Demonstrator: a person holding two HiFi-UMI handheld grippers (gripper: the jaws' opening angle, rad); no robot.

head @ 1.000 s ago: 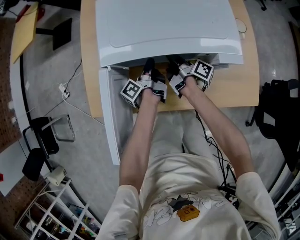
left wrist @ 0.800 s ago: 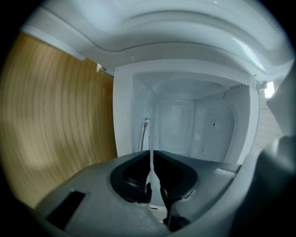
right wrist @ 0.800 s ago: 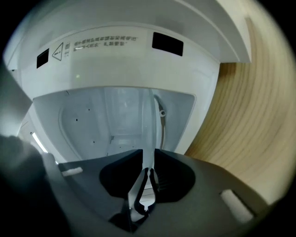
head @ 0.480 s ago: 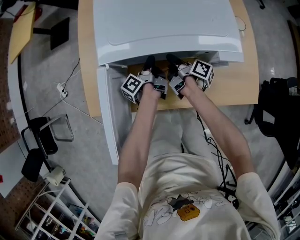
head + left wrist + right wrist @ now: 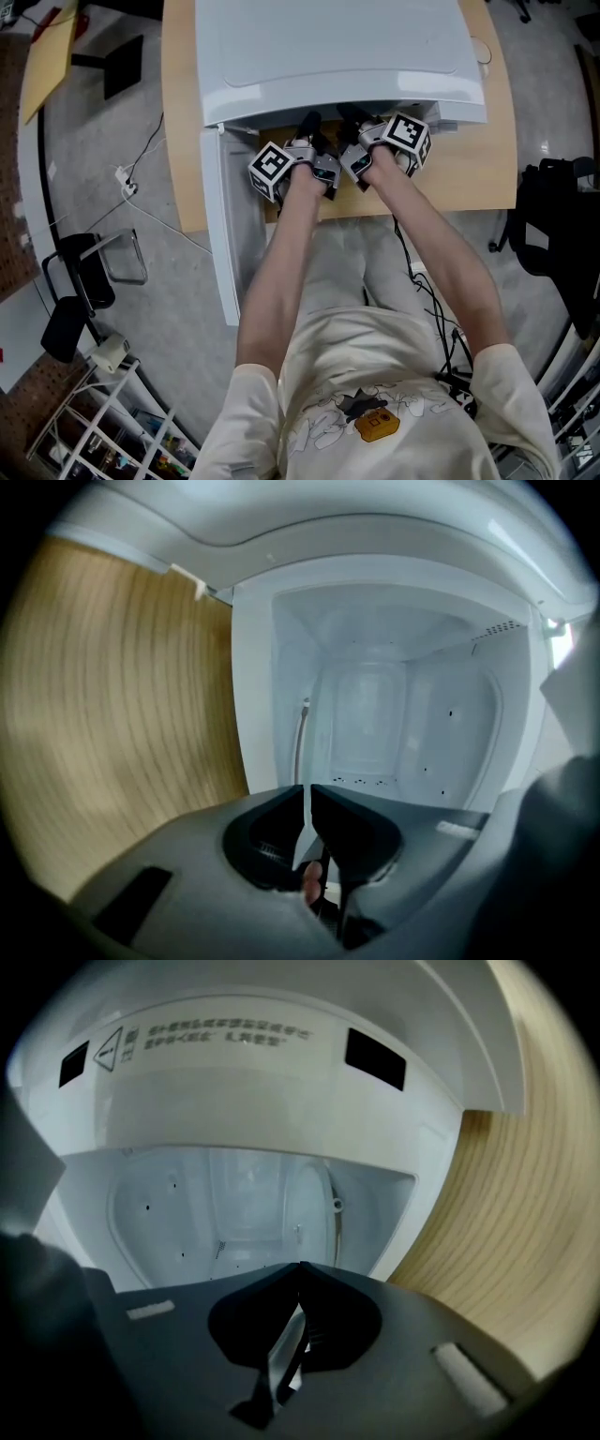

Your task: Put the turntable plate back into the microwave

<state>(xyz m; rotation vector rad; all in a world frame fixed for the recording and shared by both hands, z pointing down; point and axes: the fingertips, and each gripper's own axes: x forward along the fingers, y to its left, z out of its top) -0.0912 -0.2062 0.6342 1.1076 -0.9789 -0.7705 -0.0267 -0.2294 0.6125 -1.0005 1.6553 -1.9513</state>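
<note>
A white microwave [image 5: 337, 56] stands on a wooden table [image 5: 469, 178] with its door [image 5: 225, 234] swung open to the left. Both grippers reach side by side into its mouth. My left gripper [image 5: 307, 122] faces the bare white cavity [image 5: 375, 714], its jaws drawn in to a hairline slit [image 5: 307, 787] with a thin bright edge of the glass turntable plate [image 5: 306, 817] in it. My right gripper [image 5: 349, 114] has its tips touching [image 5: 300, 1266], pinching a glassy strip of the plate [image 5: 284, 1358]. The rest of the plate and the cavity floor are hidden.
The open door stands at the left of the person's arms. A warning label [image 5: 216, 1037] runs along the microwave's upper front edge. Floor cables [image 5: 141, 178], a black stool [image 5: 80, 281] and a wire rack [image 5: 122, 422] lie to the left, and a black bag [image 5: 562, 225] to the right.
Both hands have edged a little farther toward the microwave's mouth, the left one more than the right.
</note>
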